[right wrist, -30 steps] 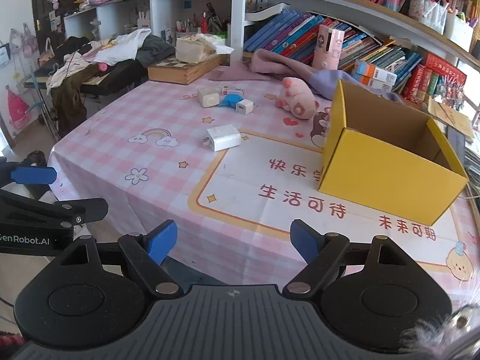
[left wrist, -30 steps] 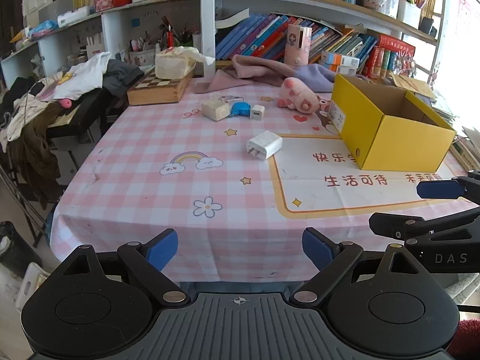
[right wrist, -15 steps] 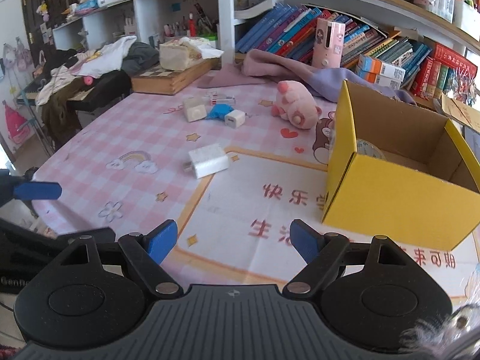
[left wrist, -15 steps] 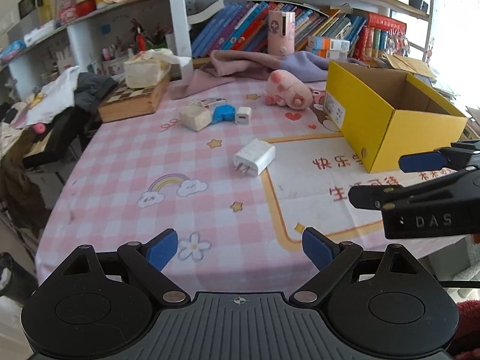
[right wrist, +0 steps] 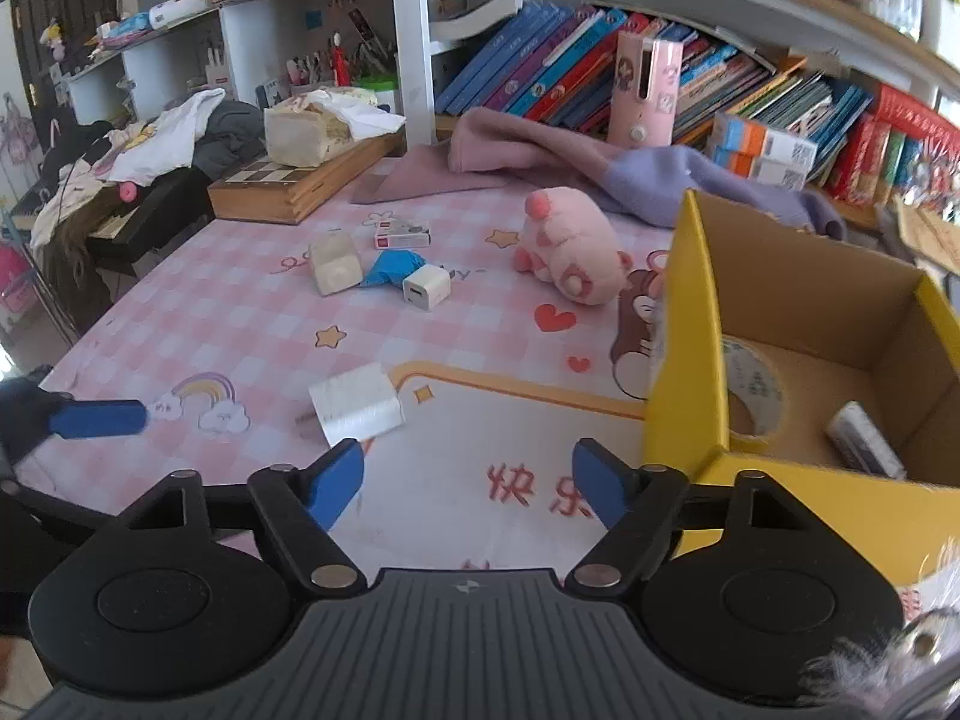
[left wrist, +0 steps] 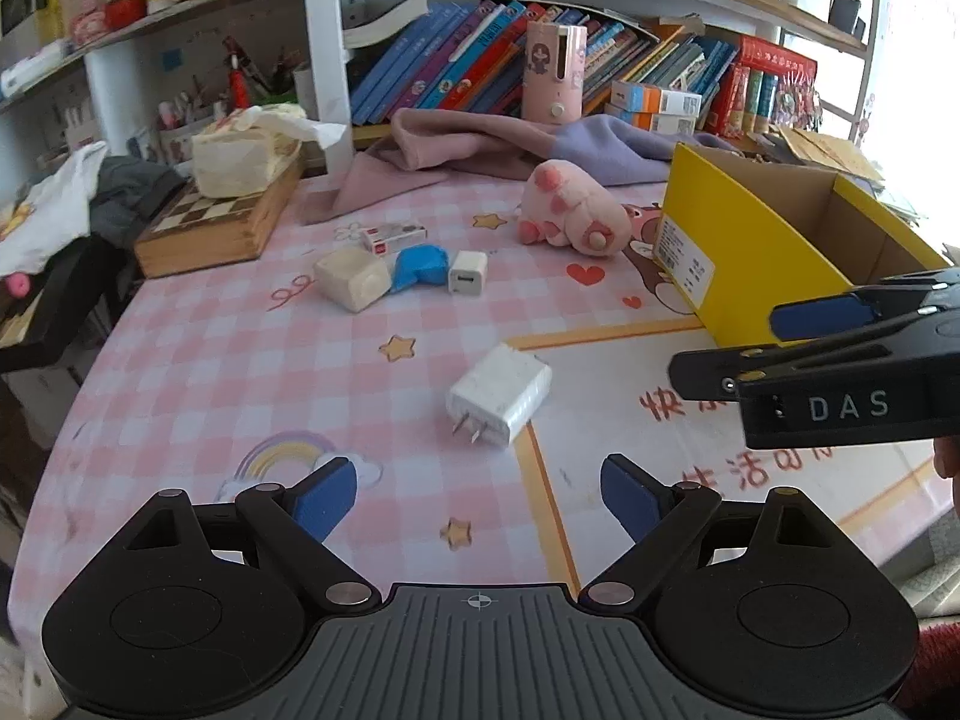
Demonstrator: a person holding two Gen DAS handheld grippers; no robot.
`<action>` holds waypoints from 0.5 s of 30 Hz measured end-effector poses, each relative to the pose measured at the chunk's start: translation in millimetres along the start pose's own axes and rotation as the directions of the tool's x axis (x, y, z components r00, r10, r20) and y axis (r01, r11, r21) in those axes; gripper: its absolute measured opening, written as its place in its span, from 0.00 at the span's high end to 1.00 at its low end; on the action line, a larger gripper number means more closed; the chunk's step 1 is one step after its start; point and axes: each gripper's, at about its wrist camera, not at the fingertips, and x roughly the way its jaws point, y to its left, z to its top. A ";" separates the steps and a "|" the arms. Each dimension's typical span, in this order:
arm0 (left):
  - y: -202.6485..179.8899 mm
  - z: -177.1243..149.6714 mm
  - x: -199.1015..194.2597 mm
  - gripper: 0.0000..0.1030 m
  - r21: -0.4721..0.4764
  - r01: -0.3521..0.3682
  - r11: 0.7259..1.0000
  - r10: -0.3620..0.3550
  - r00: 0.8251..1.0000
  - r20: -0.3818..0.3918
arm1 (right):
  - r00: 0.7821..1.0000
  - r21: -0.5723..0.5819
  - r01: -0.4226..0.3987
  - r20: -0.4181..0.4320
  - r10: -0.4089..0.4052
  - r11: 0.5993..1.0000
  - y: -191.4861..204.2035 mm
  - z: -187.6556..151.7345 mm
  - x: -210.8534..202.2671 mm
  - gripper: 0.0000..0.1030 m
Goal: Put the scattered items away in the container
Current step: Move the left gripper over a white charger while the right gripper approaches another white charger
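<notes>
Scattered items on the counter (left wrist: 180, 372) ahead of my two hand-held grippers.

The large charger (left wrist: 499, 394) lies nearest me, before my left hand-held gripper (left wrist: 478, 495) and just left of my right hand-held gripper (right wrist: 468, 483). Farther back sit the block (left wrist: 352, 278), the wrapped bundle (left wrist: 420, 264) and the small charger (left wrist: 467, 273) in a row, touching, with the flat packet (left wrist: 393, 237) behind them. The plush toy (left wrist: 570, 213) lies to their right, beside the box (right wrist: 690, 324). In the box stand a tape roll (right wrist: 753, 390) and, right of it, a small case (right wrist: 864, 438).
</notes>
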 end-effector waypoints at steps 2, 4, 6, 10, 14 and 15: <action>0.2 5.3 12.2 0.13 0.007 0.004 1.000 -0.004 1.000 -0.006 | 1.000 0.003 -0.013 -0.002 0.013 1.000 0.8 8.1 10.1 0.29; 0.2 10.3 24.3 0.13 0.011 0.010 1.000 -0.010 1.000 -0.013 | 1.000 -0.003 -0.019 -0.001 0.019 1.000 2.3 15.8 19.5 0.29; -0.3 14.1 35.8 0.13 0.020 0.021 1.000 -0.021 1.000 -0.016 | 1.000 -0.010 -0.025 0.000 0.025 1.000 2.4 24.5 29.1 0.29; -1.2 19.8 58.3 0.13 0.041 0.035 0.999 -0.034 0.999 -0.032 | 0.999 -0.016 -0.034 -0.009 0.034 0.999 0.8 43.0 49.6 0.29; 0.4 25.3 73.6 0.13 0.041 0.050 0.998 -0.048 0.997 -0.055 | 0.999 -0.031 -0.047 -0.020 0.046 0.998 0.9 62.8 73.7 0.29; 0.7 26.4 76.1 0.13 0.042 0.054 0.998 -0.052 0.997 -0.058 | 0.998 -0.032 -0.051 -0.024 0.050 0.998 1.1 67.6 80.3 0.29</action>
